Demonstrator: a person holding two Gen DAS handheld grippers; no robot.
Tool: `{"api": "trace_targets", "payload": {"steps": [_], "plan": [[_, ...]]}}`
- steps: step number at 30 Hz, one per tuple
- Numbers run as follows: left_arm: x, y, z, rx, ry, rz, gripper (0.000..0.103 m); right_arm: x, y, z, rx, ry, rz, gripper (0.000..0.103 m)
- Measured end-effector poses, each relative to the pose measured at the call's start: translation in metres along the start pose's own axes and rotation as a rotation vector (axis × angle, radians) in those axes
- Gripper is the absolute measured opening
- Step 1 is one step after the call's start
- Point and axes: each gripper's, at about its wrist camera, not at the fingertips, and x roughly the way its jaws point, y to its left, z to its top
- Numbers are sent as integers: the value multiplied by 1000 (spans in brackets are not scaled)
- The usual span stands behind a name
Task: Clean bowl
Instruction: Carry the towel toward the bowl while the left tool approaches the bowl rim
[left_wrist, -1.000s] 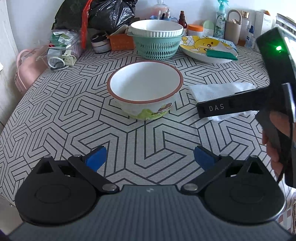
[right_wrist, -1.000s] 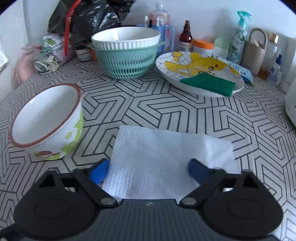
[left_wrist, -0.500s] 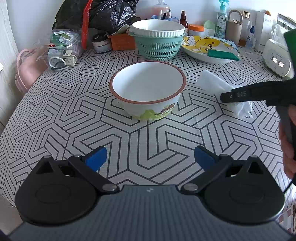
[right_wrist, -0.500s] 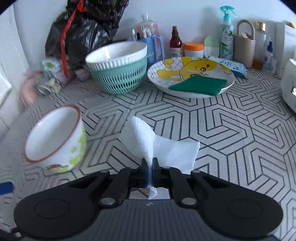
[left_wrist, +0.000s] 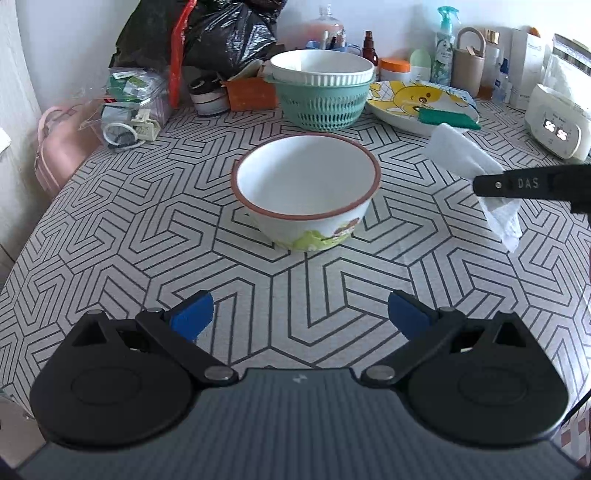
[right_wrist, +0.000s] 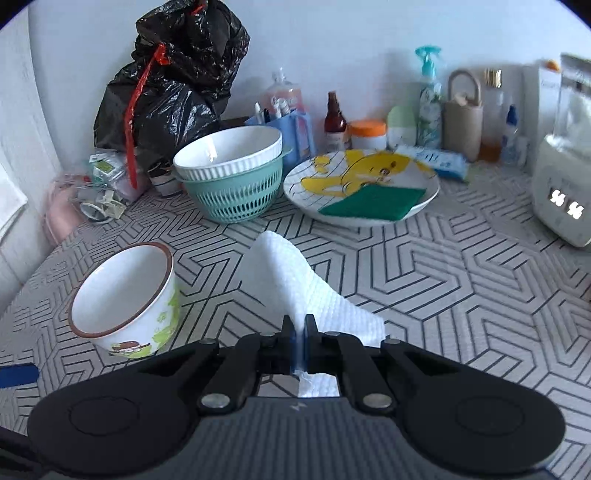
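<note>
A white bowl (left_wrist: 306, 188) with a brown rim and a green print stands upright mid-table; it also shows at the left of the right wrist view as the bowl (right_wrist: 125, 299). My left gripper (left_wrist: 299, 314) is open, a short way in front of the bowl with nothing between its blue pads. My right gripper (right_wrist: 299, 332) is shut on a white paper towel (right_wrist: 291, 288), held up off the table to the right of the bowl. From the left wrist view the towel (left_wrist: 461, 155) hangs from the right gripper's dark fingers (left_wrist: 517, 183).
At the back stand a teal colander (left_wrist: 325, 103) holding a white dish, a cartoon plate (left_wrist: 406, 103) with a green sponge (right_wrist: 373, 201), a black rubbish bag (right_wrist: 173, 85), several bottles and a white appliance (left_wrist: 554, 129). The patterned table (left_wrist: 110, 229) drops off at the left.
My right gripper shut on the paper towel, which lay flat on the table, and lifted it up and to the right. The bowl and the left gripper barely moved.
</note>
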Motion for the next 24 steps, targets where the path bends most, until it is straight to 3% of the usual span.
{"api": "trace_targets", "payload": {"steps": [14, 20, 24], "plan": [[-21, 19, 13, -5, -67, 55, 103, -28, 25, -2, -20, -68, 80, 4], [-23, 37, 26, -80, -62, -3, 103, -33, 30, -2, -19, -81, 103, 4], [-18, 37, 30, -48, -70, 29, 103, -37, 33, -4, -18, -92, 120, 4]]}}
